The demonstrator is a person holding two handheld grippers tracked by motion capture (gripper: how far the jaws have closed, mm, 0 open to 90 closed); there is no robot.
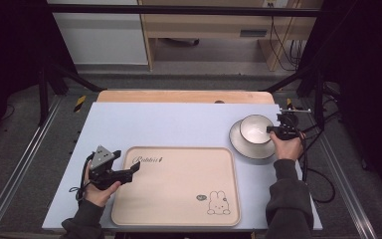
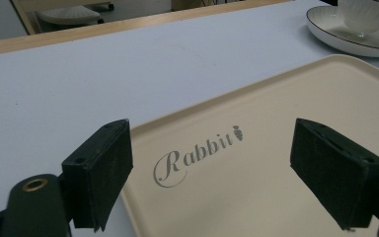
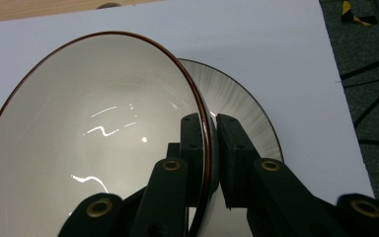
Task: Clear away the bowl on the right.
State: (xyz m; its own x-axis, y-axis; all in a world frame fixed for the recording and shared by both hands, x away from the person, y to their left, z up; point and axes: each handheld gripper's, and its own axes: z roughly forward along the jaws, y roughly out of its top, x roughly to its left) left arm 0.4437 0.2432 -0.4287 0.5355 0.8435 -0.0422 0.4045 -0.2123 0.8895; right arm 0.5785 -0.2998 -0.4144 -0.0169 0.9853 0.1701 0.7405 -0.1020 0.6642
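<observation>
– What lettering is there to enter?

– One item: "Rabbit" in grey script, a small carrot after the last letter, printed on the beige tray (image 2: 286,163) at its far left corner, just ahead of my left claw.

– Anything else on it?

– A small oval mark by the rabbit drawing (image 1: 218,204), near right corner; too small to read.

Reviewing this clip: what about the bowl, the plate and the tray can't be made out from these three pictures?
- Bowl: whether its base has left the plate is hidden by its own wall in the right gripper view; too small in the high view.
- Right gripper: its jaw tips, clamped on the rim, are partly lost against the dark edge.
- Tray: cut off by the left gripper view's lower and right edges.
- Left gripper: contact with the tray's edge unclear in the high view.
</observation>
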